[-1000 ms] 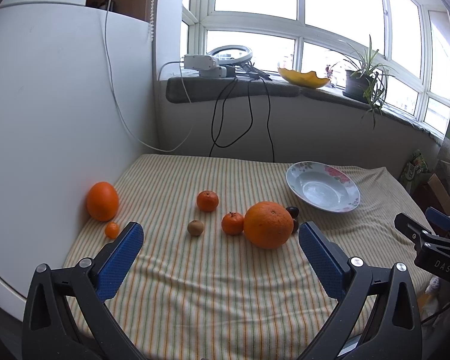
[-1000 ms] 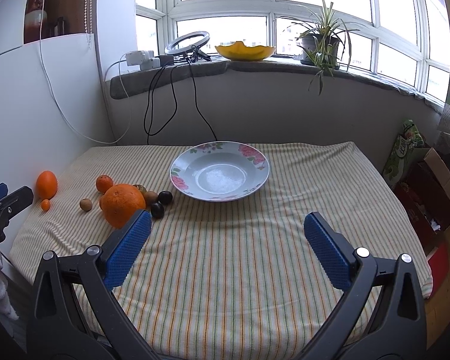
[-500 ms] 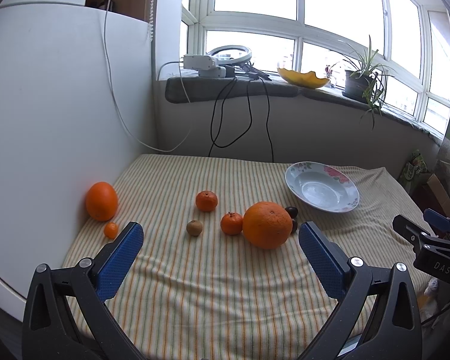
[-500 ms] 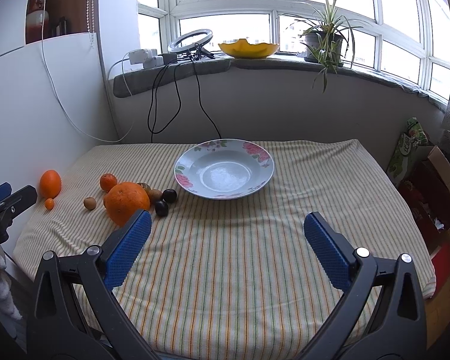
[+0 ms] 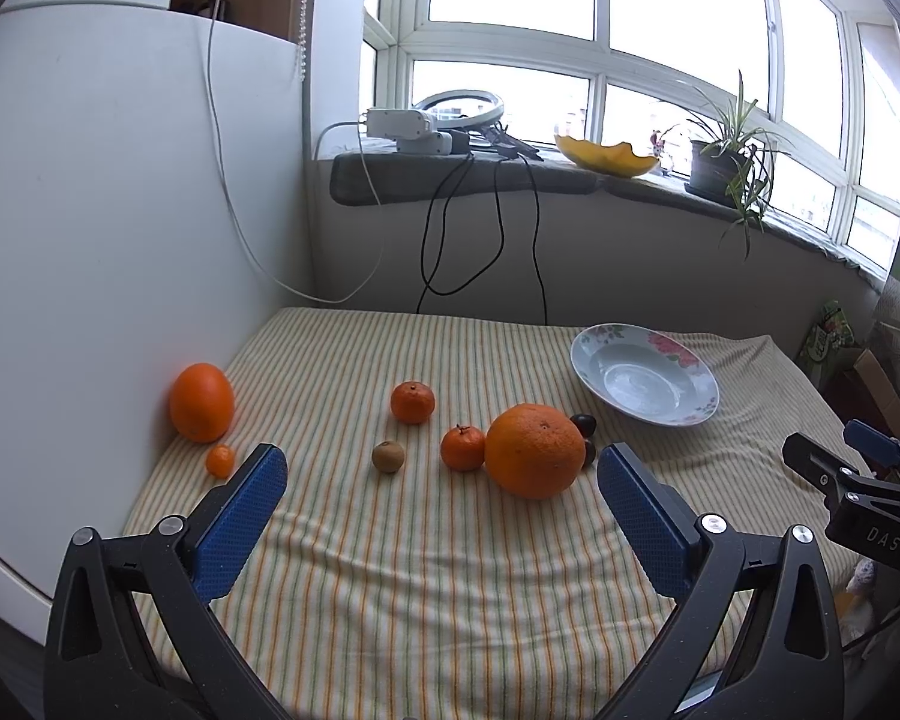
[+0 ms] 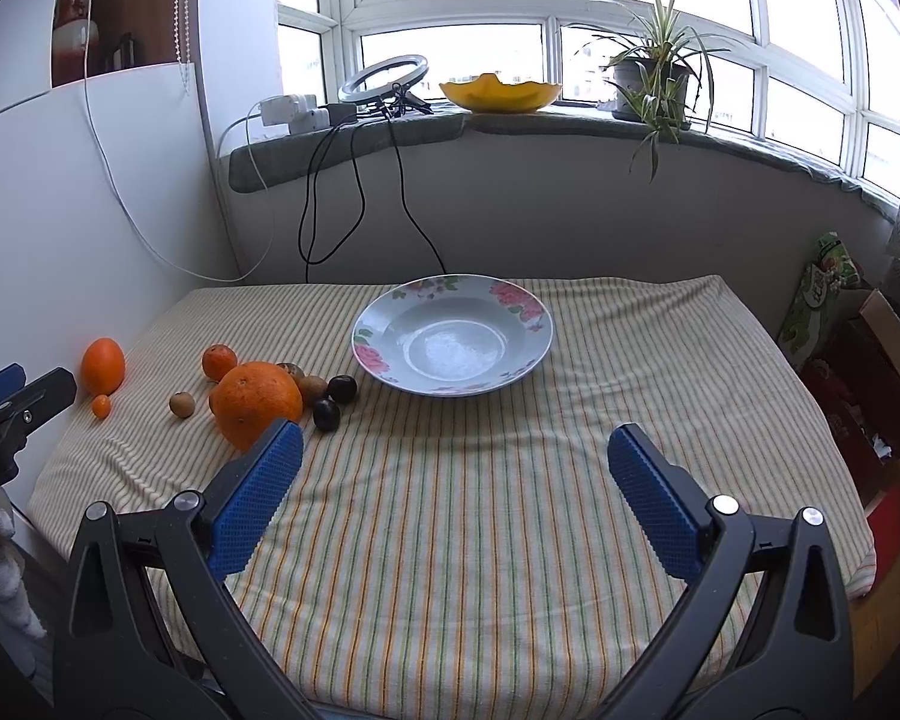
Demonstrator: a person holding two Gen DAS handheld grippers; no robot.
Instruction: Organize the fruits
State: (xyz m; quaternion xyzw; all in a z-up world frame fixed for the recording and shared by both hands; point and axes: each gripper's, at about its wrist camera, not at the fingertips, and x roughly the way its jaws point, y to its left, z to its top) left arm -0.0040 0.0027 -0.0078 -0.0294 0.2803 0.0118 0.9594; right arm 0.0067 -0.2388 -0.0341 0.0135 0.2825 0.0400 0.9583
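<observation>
Held the left gripper low over the near edge of the striped tablecloth, jaws spread wide with nothing between the blue pads. Held the right gripper the same way, wide apart and empty, aimed at the floral plate. Counted one plate, bare inside, set on the cloth toward the far middle. Counted one large orange just ahead of the left gripper's right pad, with one small mandarin touching or almost touching its left side. Found a second mandarin a little farther back and apart. Found one brown kiwi-like fruit alone on the cloth, left of the near mandarin. Counted two dark round fruits between the large orange and the plate, close to each other. Made out two more brownish fruits tucked behind the large orange in the right wrist view, kind not clear. Found one oval orange against the white panel at the left edge, with one tiny orange fruit just beside it. Saw one yellow bowl, one ring light and one potted plant on the windowsill.
</observation>
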